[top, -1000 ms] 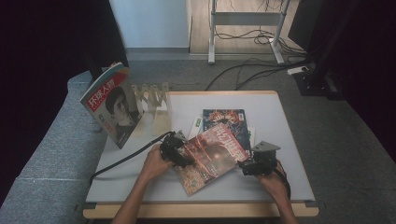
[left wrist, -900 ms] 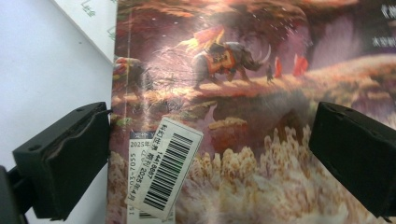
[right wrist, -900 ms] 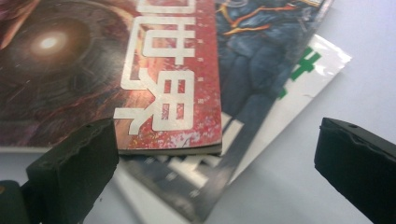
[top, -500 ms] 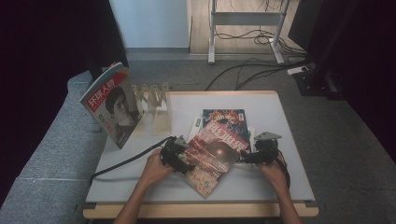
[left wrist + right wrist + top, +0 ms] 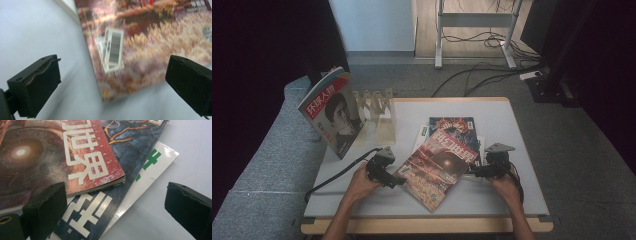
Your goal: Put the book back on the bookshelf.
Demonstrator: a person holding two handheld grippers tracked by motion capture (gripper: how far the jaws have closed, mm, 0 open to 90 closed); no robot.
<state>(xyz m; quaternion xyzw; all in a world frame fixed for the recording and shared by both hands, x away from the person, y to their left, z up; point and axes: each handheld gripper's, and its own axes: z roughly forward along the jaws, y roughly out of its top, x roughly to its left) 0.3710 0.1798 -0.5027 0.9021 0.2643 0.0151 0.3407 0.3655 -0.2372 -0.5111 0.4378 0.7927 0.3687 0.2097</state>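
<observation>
A red magazine (image 5: pixel 437 167) lies tilted on top of a blue magazine (image 5: pixel 452 127) and a white one with green print (image 5: pixel 155 162), stacked mid-table. My left gripper (image 5: pixel 394 180) is open at the red magazine's near-left corner; in the left gripper view that corner with its barcode label (image 5: pixel 113 50) lies between the wide-apart jaws (image 5: pixel 112 85), untouched. My right gripper (image 5: pixel 477 172) is open at the stack's right edge. The right gripper view has the red cover (image 5: pixel 50 157) and the blue cover (image 5: pixel 135 147) ahead of its jaws (image 5: pixel 117 212), which hold nothing.
At the table's far left corner a pale slotted rack (image 5: pixel 374 102) stands, with a red-and-white magazine (image 5: pixel 332 112) leaning upright beside it. The white table (image 5: pixel 522 130) is bare to the right of the stack. A grey couch (image 5: pixel 272 160) borders the left side.
The red magazine has shifted slightly up and right onto the stack and now lies flat. My left gripper has drawn back to its left corner; the right one has hardly moved.
</observation>
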